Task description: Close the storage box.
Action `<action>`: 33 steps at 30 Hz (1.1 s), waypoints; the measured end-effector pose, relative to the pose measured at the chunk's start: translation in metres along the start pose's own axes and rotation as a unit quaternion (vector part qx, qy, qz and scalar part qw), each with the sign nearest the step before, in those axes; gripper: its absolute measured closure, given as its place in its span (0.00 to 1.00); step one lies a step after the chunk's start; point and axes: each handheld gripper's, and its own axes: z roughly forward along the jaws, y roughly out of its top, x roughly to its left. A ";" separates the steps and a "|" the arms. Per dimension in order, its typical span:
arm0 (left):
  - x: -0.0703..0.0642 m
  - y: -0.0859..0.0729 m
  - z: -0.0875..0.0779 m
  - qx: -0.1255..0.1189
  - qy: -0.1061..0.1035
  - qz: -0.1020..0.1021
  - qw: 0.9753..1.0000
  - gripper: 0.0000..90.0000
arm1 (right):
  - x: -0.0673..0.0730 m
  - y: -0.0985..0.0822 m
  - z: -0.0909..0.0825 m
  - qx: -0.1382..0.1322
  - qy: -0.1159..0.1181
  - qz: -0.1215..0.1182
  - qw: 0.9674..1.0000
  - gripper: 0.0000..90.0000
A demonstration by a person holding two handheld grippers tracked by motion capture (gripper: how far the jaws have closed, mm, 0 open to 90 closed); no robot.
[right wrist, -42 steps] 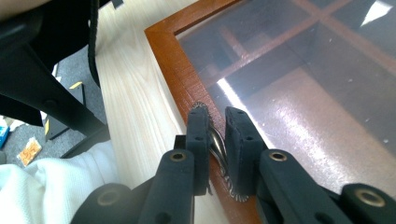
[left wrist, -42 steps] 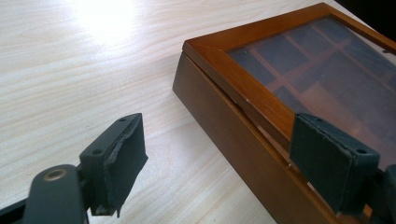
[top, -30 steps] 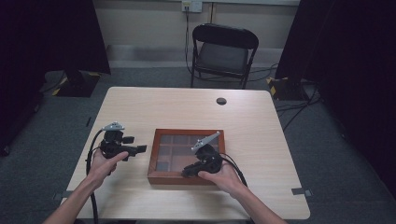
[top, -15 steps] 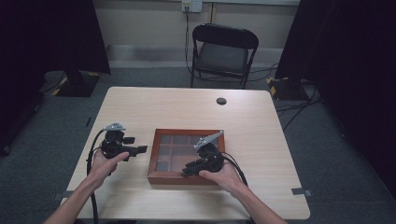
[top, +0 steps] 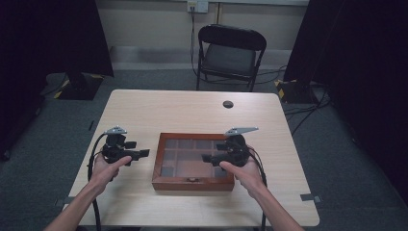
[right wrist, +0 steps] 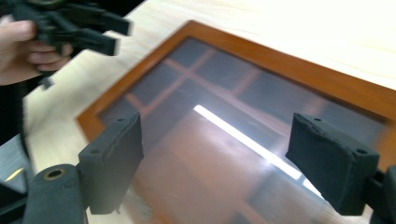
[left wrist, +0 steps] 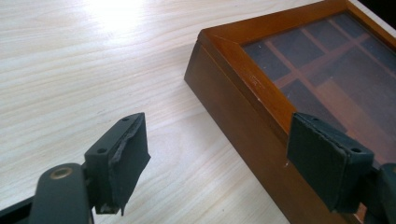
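- High view: the right hand-held gripper (top: 208, 158) hangs over the glass lid of the wooden box (top: 192, 182), towards the box's right side, its jaws pointing left across the lid.
- Its jaws have just been opening and now stand well apart; in the right gripper view the pads (right wrist: 116, 158) hover above the glass with nothing between them and no contact with the lid.
- The left hand-held gripper (top: 143, 154) sits just beside the box's left wall, jaws pointing right at it.
- In the left gripper view its jaws stand about half open and empty, one pad (left wrist: 128, 156) over bare tabletop (left wrist: 93, 70), the other (left wrist: 327, 158) in front of the box's near top edge; whether that pad touches the wood cannot be told.
- The box lies shut on the tabletop, its front edge near the person's side, dark compartments showing through the glass.
- Beyond the box, near the tabletop's far edge, lies a small black round thing (top: 228, 104).
- A black folding chair (top: 230, 55) stands behind the tabletop, well apart from the box.
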 end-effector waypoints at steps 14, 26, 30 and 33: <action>0.019 -0.018 -0.022 0.012 0.034 -0.018 0.999 0.23 | -0.048 -0.027 -0.046 -0.044 -0.100 0.079 0.991 0.17; 0.053 -0.043 -0.021 0.067 0.094 -0.052 0.992 0.21 | -0.097 -0.076 -0.058 0.014 -0.199 0.115 0.973 0.17; 0.058 -0.049 -0.018 0.079 0.106 -0.037 0.990 0.19 | -0.109 -0.088 -0.046 0.059 -0.226 0.123 0.965 0.17; 0.054 -0.052 -0.014 0.070 0.128 -0.015 0.989 0.19 | -0.112 -0.091 -0.038 0.078 -0.242 0.123 0.959 0.16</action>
